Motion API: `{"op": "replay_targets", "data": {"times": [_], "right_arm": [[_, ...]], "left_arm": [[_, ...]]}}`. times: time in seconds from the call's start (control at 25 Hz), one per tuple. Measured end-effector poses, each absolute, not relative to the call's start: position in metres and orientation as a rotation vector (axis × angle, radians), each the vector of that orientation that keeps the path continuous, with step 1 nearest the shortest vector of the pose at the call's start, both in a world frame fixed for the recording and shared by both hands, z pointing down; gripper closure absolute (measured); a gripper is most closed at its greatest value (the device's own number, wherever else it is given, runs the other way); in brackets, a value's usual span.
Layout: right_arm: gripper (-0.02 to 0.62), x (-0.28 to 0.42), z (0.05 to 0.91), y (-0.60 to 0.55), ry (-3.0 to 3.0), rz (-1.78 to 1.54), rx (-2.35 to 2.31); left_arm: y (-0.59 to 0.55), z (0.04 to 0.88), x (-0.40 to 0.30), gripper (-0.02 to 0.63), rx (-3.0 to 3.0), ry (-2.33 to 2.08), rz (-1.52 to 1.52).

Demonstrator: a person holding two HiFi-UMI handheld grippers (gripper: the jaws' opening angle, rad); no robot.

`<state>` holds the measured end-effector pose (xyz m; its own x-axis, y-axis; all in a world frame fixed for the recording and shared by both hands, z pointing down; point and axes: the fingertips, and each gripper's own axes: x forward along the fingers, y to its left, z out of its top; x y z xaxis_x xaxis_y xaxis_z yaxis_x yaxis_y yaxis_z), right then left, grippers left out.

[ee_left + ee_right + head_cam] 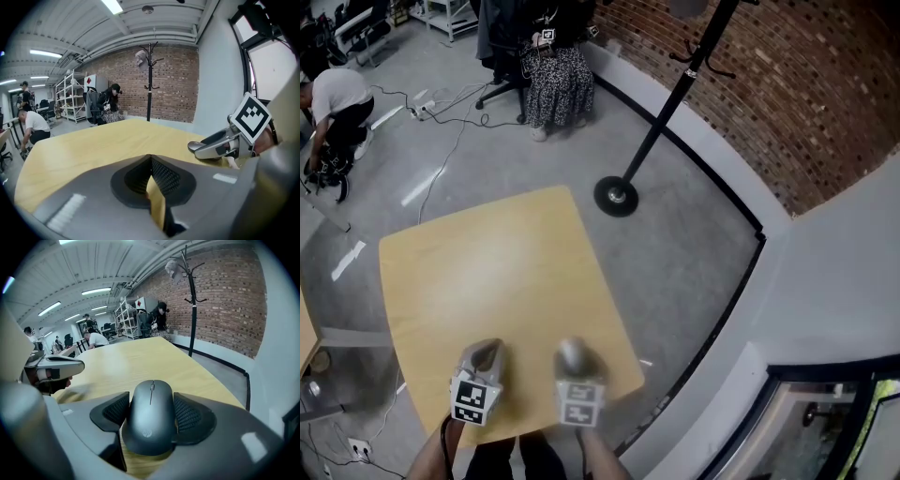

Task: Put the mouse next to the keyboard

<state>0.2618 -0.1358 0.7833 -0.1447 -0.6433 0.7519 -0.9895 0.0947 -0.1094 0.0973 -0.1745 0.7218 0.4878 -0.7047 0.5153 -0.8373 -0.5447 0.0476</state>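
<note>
Both forearms come in from the bottom edge of the head view, side by side. Each claw is tipped forward and down over the near end of the tabletop (506, 272), with the right one pitched a bit steeper. The black-and-white marker cubes (473, 398) sit on top at the back of each.

Tabletop is pale wood, smooth, squarish with rounded corners. The claws are matte grey with dark cross-hatched rubbery pads (187, 416) on the inner faces. The mouse (151, 423) is a dark grey, low oval with a scroll wheel and a small logo near its tail.

The right claw (572, 354) is spread fairly wide with both pads pressed on the sides of the mouse, so it's gripped, nose pointing away from the camera, above the near-right part of the tabletop. Can't tell if its underside touches the wood. The left claw (150, 161) has its tips closed together, nothing in it, just beside the right one.

A black coat stand (661, 122) is on the grey floor past the tabletop, by a brick wall (787, 84).
</note>
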Motion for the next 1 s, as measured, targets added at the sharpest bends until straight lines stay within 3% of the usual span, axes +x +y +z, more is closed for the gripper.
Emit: {"op": "replay_targets", "data": {"times": [0.68,1.0], "right_arm": [[0.221,0.263,0.749,-0.136,-1.932,0.843,1.667],[0.328,0.246,0.709,-0.136,-2.004,0.818,1.659]], "left_arm": [[-0.161,0.692,0.091,0.606,2.430,-1.359,0.593],[-0.156,0.660,0.066,0.607,2.416,-1.429,0.548]]}}
